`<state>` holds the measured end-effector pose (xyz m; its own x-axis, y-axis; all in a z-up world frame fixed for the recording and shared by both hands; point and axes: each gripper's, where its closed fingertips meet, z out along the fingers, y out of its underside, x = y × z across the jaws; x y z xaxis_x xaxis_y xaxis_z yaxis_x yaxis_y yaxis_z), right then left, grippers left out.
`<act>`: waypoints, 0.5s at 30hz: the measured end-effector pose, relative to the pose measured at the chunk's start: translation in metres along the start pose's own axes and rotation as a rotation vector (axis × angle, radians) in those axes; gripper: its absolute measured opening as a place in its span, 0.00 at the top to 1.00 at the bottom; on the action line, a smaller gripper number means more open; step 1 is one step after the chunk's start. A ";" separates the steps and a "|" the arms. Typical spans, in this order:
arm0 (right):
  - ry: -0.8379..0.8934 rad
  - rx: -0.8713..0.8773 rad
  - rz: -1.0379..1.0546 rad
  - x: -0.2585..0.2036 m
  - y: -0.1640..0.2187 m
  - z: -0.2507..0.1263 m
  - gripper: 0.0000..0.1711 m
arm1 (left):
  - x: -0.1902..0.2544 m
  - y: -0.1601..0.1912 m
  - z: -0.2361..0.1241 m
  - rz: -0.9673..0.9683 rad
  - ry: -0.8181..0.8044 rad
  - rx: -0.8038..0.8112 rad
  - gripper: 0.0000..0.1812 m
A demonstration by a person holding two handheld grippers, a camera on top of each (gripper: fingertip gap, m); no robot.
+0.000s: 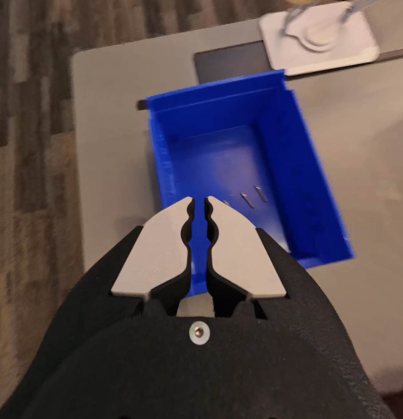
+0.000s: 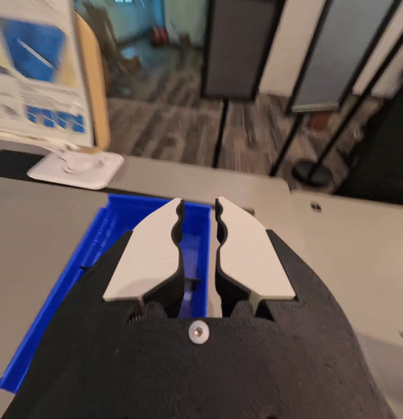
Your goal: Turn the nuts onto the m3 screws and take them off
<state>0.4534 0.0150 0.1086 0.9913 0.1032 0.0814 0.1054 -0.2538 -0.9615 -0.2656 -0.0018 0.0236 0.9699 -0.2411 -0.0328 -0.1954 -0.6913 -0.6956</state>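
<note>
A blue plastic bin (image 1: pixel 275 108) sits on the grey table. A few thin metal screws (image 1: pixel 247 200) lie on its floor toward the near right. My left gripper (image 1: pixel 199 200) hovers above the bin's near left part, its fingers a narrow gap apart and empty. In the right wrist view the same blue bin (image 2: pixel 87 251) lies below and left of my right gripper (image 2: pixel 199 200), which is open and empty above the bin's right wall. No nuts can be made out; both views are blurred.
A white square base (image 1: pixel 318 43) with a cable stands behind the bin, beside a dark flat pad (image 1: pixel 230 62). It also shows in the right wrist view (image 2: pixel 78 169) under a printed sheet (image 2: pixel 35 74). The table's left edge (image 1: pixel 74 158) drops to wood floor. Black stands (image 2: pixel 311 172) rise beyond the table.
</note>
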 end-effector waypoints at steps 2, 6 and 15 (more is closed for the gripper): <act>-0.070 0.077 -0.037 -0.020 -0.013 -0.005 0.85 | 0.025 0.012 0.012 -0.011 0.092 -0.108 0.92; -0.048 -0.026 -0.113 -0.031 -0.002 0.007 0.83 | 0.025 0.032 0.054 0.003 -0.006 -0.306 0.94; -0.078 -0.093 -0.145 -0.045 0.008 0.023 0.82 | 0.025 0.076 0.118 -0.036 -0.026 -0.581 0.92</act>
<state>0.4075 0.0305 0.0916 0.9564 0.2189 0.1931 0.2571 -0.3183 -0.9125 -0.2393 0.0198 -0.1151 0.9793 -0.1987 -0.0395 -0.2026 -0.9609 -0.1887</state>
